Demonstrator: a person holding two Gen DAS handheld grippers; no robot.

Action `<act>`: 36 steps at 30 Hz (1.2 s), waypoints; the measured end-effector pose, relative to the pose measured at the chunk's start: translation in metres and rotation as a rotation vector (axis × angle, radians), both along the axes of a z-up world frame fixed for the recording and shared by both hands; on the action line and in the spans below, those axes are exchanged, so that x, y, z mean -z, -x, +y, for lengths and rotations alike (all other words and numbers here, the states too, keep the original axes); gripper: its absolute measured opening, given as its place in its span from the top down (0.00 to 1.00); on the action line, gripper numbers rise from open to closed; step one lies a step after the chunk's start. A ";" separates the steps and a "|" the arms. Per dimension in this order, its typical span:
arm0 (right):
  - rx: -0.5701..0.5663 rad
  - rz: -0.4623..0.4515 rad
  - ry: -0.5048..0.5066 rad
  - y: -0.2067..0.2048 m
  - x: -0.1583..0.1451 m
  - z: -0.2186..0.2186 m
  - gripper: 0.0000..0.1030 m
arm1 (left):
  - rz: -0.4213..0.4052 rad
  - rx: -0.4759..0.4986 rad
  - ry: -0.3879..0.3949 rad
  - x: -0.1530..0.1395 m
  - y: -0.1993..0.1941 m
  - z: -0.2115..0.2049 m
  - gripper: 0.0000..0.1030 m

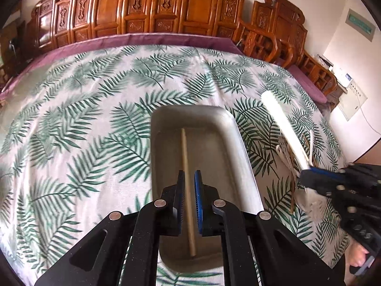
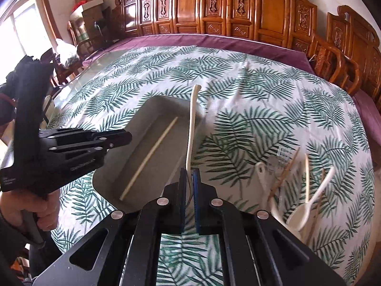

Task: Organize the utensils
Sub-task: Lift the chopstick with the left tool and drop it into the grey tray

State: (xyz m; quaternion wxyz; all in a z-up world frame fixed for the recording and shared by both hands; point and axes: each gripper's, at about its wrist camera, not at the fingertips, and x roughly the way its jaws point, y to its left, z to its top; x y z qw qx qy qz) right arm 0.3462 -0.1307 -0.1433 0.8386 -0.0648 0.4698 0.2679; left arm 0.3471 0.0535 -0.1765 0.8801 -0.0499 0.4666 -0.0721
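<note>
A grey tray [image 1: 240, 143] lies on the leaf-print cloth with one wooden chopstick [image 1: 187, 178] lying lengthwise in it. My left gripper [image 1: 189, 178] hovers over the tray's near end, jaws slightly apart around the chopstick's line, not clamping it. My right gripper [image 2: 189, 174] is shut on a white spoon [image 2: 191, 128], held above the tray's right rim [image 2: 190, 109]; the spoon also shows in the left wrist view [image 1: 283, 128]. The chopstick in the tray [image 2: 152, 155] is seen from the right too.
A pile of utensils lies right of the tray: white spoons [image 2: 316, 195], wooden chopsticks [image 2: 283, 174] and a clear fork [image 2: 282, 157]. Carved wooden chairs [image 2: 214, 7] line the far table edge. A purple cloth border [image 1: 142, 39] runs along the far side.
</note>
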 end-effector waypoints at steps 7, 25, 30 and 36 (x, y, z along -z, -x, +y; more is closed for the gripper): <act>-0.022 0.030 -0.002 -0.001 0.014 0.031 0.94 | -0.033 -0.005 -0.043 -0.019 0.017 0.019 0.93; -0.099 0.055 0.005 -0.015 0.033 0.073 0.88 | -0.082 -0.033 -0.073 -0.048 0.043 0.041 0.93; -0.084 0.035 -0.003 -0.011 0.026 0.062 0.87 | -0.086 -0.034 -0.068 -0.051 0.046 0.041 0.93; -0.071 -0.019 -0.007 0.006 0.005 0.032 0.87 | -0.103 -0.017 -0.064 -0.058 0.051 0.029 0.93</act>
